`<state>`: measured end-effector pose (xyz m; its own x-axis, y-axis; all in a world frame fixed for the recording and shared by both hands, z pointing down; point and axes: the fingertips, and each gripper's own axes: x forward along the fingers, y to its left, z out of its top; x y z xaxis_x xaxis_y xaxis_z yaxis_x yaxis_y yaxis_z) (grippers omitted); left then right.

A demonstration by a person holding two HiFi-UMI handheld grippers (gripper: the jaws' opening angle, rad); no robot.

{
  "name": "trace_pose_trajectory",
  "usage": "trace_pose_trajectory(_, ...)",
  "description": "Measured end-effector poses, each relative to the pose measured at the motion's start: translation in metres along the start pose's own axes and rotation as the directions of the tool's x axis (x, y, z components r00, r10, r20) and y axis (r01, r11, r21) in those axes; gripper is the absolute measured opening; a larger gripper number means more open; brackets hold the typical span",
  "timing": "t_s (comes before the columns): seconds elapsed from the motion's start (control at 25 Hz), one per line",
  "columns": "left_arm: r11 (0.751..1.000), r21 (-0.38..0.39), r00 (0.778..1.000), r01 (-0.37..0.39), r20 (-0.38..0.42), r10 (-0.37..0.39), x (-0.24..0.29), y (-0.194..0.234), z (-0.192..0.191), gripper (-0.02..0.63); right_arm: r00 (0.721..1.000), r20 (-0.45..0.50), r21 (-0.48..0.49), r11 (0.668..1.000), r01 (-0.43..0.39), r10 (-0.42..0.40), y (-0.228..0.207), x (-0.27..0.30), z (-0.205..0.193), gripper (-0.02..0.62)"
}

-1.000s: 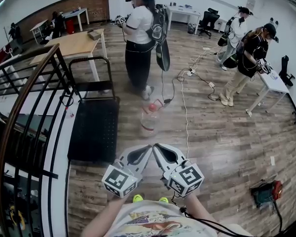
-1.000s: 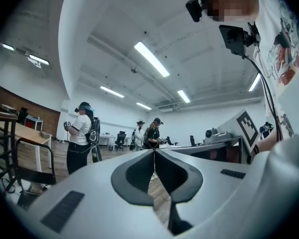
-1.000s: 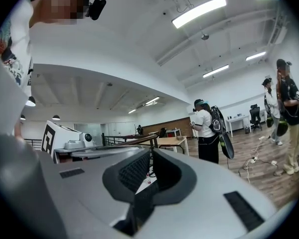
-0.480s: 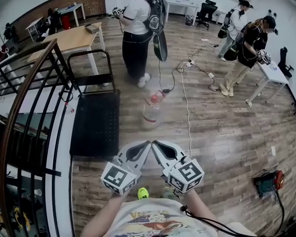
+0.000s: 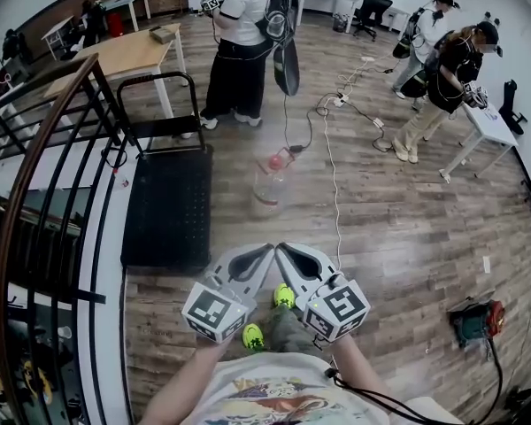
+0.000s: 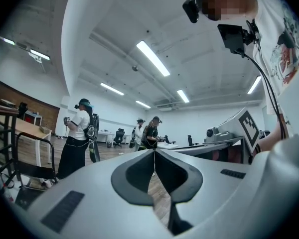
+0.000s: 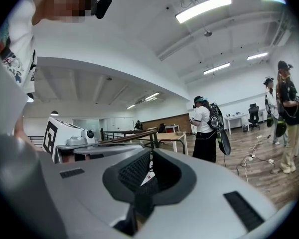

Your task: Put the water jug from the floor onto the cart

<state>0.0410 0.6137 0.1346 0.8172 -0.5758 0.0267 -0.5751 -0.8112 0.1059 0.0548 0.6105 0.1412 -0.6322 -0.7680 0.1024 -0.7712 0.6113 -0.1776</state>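
The water jug (image 5: 269,187), clear with a red cap, stands upright on the wooden floor just right of the cart. The cart (image 5: 168,209) is a low black platform with a black tube handle (image 5: 157,104) at its far end; nothing lies on it. My left gripper (image 5: 267,250) and right gripper (image 5: 281,249) are side by side in front of my chest, tips almost touching, well short of the jug. Both are shut and hold nothing. In the left gripper view the left gripper (image 6: 154,151) has its jaws pressed together, and so has the right gripper (image 7: 150,154) in its own view. Neither gripper view shows the jug.
A black stair railing (image 5: 44,175) borders the cart's left side. White cables (image 5: 333,171) trail over the floor right of the jug. A person in a white shirt (image 5: 237,42) stands beyond the jug beside a wooden table (image 5: 124,58). More people (image 5: 447,87) stand far right; a power tool (image 5: 474,324) lies near right.
I have stepped forward, so the jug and cart sit a little closer. The person in the white shirt has shifted farther back. Both grippers stay shut and together.
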Motion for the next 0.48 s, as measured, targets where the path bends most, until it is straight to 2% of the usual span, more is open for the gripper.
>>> trace_pose_trajectory(0.28,0.999,-0.009,0.999,-0.04,-0.005,0.04,0.009,0.013,-0.004,0.012,1.0,0.001,0.009,1.0,-0.028,0.028,-0.01,0.011,-0.002,0.031)
trace_pose_trajectory(0.48,0.999,-0.007,0.999,-0.042,-0.022,0.042,0.035,0.021,-0.009,0.012,1.0,0.003,0.038,0.999,-0.029,0.029,-0.037,0.017,-0.004,0.031)
